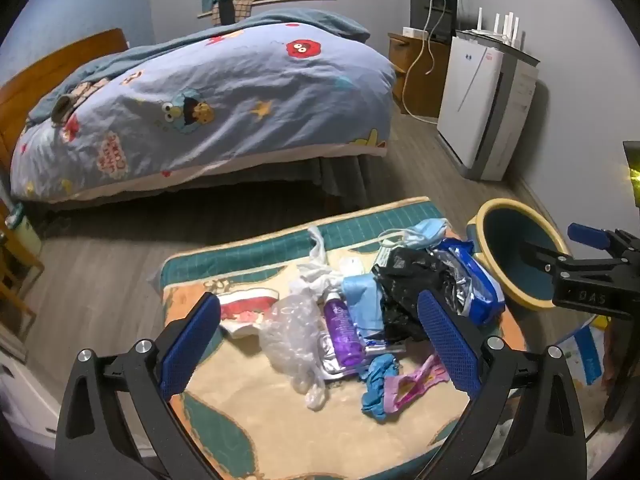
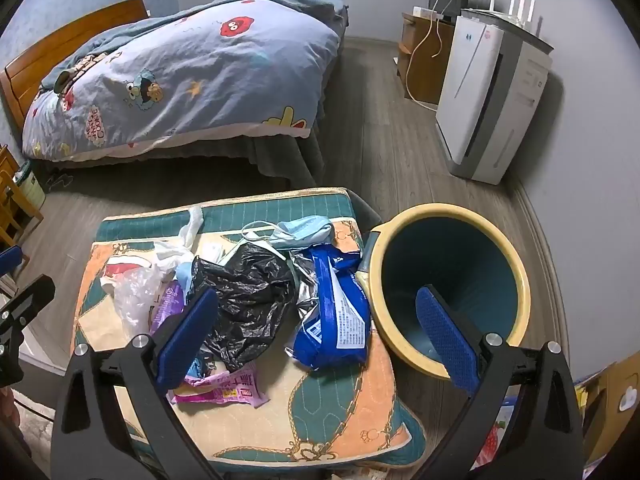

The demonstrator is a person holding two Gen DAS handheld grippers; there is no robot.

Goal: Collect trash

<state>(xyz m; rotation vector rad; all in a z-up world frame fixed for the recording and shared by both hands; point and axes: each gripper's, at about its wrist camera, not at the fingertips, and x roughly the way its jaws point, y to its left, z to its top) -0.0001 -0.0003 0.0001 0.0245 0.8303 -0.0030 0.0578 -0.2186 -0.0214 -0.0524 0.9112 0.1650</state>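
A pile of trash lies on a patterned cushion [image 1: 248, 412] [image 2: 320, 412]: a clear plastic bag [image 1: 288, 332], a purple bottle [image 1: 340, 328], a black bag [image 2: 248, 292] [image 1: 404, 280], a blue wrapper [image 2: 336, 312] [image 1: 476, 280], a pink wrapper [image 2: 228, 390] [image 1: 408, 386], a blue glove [image 1: 378, 388] and a face mask [image 2: 304, 230]. A yellow-rimmed bin [image 2: 452, 280] [image 1: 520, 256] stands right of the cushion. My left gripper [image 1: 320, 344] is open and empty above the trash. My right gripper [image 2: 316, 336] is open and empty, its right finger over the bin's rim.
A bed with a cartoon duvet [image 1: 208, 108] lies behind the cushion. A white air purifier [image 2: 488, 96] and a wooden cabinet [image 1: 420, 76] stand by the right wall. Wooden floor [image 2: 380, 140] runs between them. Wooden furniture [image 1: 16, 264] is at the left.
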